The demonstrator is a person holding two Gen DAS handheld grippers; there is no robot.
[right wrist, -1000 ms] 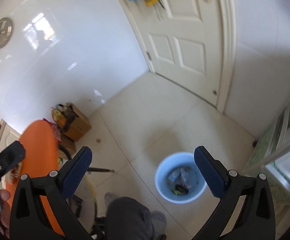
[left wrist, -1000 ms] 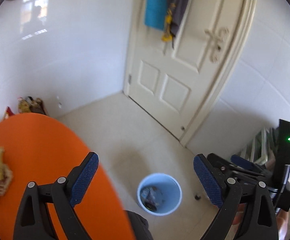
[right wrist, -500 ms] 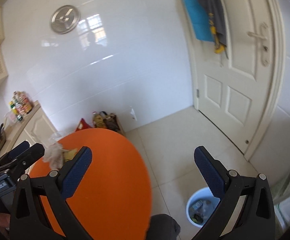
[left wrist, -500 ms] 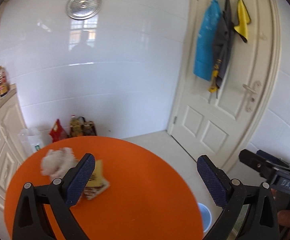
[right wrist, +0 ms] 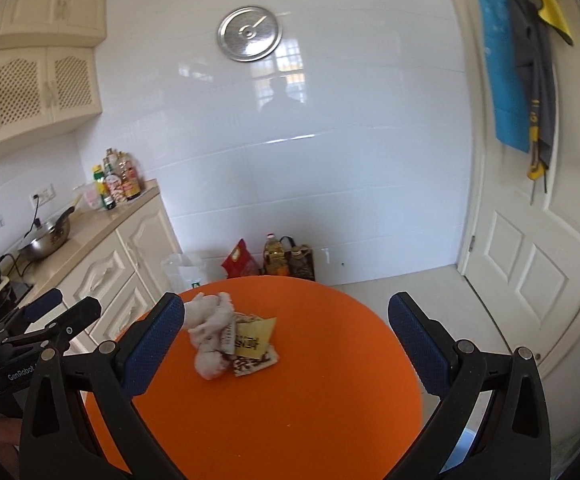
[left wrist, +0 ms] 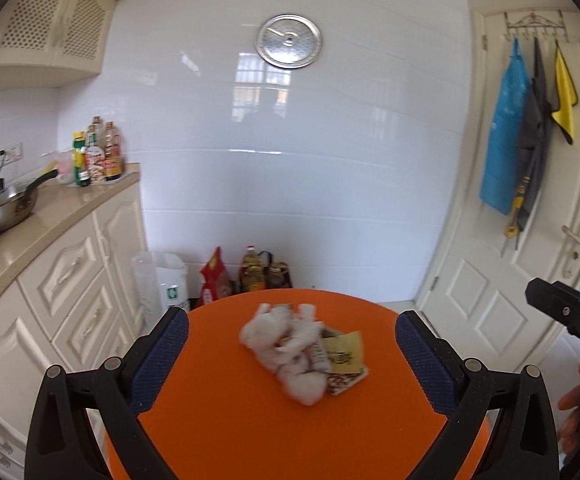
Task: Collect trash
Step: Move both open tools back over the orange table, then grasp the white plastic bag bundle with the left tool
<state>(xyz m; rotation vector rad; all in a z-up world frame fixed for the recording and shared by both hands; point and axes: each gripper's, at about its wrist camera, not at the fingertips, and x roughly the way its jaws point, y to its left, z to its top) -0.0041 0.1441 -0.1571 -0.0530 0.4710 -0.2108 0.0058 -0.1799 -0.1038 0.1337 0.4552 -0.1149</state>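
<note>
Your left claw has just been opening, now wide, nothing between its pads. Right claw also wide, empty. Crumpled tissue and wrappers lie on orange tabletop, untouched.

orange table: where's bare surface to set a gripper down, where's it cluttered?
Orange table: bare across the near half, between the open left gripper and right gripper, and along the door-side edge. Crowded only at the far middle: white crumpled tissue lying on the snack wrappers.
</note>
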